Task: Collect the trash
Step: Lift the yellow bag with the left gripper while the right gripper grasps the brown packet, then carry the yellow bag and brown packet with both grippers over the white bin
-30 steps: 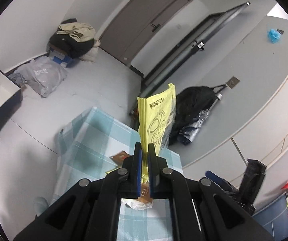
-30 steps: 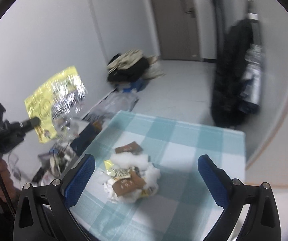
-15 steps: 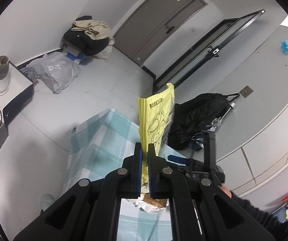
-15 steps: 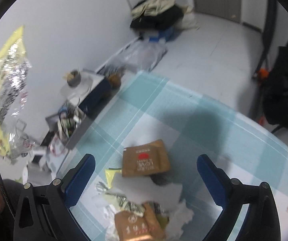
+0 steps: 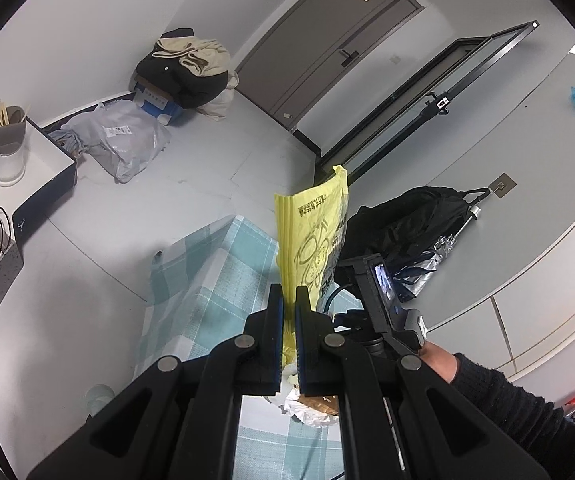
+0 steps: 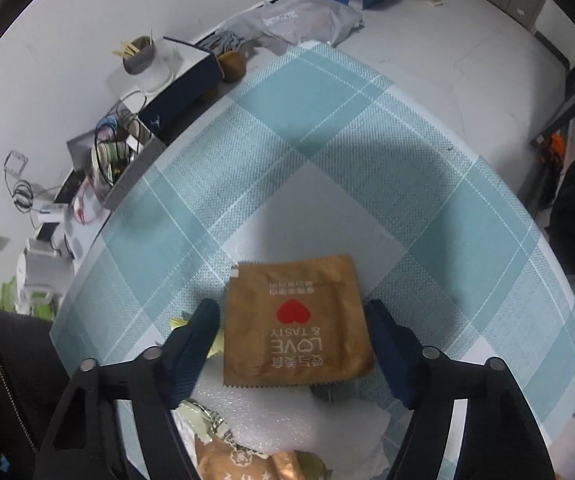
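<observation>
My left gripper [image 5: 289,300] is shut on a yellow snack bag [image 5: 313,236] and holds it upright above the table with the teal checked cloth [image 5: 207,280]. My right gripper [image 6: 291,312] is open, low over the cloth [image 6: 327,160], its fingers on either side of a brown "LOVE & TASTY" packet [image 6: 295,324] lying flat. A heap of white foam and wrappers [image 6: 247,440] lies just below the packet. The same heap [image 5: 311,404] shows under the left gripper. The right gripper's body [image 5: 383,308] and the hand holding it appear at the right in the left wrist view.
A dark box with a cup of sticks [image 6: 143,56] and cluttered cables [image 6: 103,160] sit beside the table's left edge. A grey bag [image 5: 115,136], a pile of clothes [image 5: 187,68] and a black bag [image 5: 407,220] lie on the floor.
My right gripper has dropped down over the brown packet, which now sits between its open fingers. My left gripper holds the yellow bag much as before.
</observation>
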The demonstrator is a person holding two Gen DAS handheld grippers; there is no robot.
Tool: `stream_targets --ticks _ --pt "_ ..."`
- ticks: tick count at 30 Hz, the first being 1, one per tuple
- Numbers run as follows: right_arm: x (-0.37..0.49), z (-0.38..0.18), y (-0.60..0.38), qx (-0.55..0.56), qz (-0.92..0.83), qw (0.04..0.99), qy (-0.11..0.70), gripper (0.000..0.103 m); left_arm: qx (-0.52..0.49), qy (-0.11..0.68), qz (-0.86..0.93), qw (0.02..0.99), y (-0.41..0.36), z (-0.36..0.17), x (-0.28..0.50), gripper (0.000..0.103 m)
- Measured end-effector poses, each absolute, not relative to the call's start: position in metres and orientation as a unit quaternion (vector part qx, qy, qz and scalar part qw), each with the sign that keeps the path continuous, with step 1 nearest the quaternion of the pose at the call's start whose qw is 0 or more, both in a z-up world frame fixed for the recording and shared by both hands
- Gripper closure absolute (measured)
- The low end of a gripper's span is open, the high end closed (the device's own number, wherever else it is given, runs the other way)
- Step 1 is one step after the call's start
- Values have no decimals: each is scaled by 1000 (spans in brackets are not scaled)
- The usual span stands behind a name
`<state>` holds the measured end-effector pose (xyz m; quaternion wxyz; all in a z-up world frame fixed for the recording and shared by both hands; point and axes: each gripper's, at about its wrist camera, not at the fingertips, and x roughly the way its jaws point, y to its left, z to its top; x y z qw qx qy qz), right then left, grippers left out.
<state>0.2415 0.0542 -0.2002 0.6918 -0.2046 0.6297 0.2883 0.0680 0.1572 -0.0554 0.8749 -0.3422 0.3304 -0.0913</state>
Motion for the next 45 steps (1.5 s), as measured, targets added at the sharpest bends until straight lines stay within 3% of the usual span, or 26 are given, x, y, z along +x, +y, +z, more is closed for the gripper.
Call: stream_targets --ticks 11,36,45 --pt "240 -188 42 -170 291 711 617 41 -339 330 -91 876 158 -54 68 102" --pt "211 -120 -49 53 311 791 525 43 -316 334 -99 882 138 -50 69 101" --pt "153 -58 -103 114 309 824 461 43 -293 334 -118 888 115 -42 70 102"
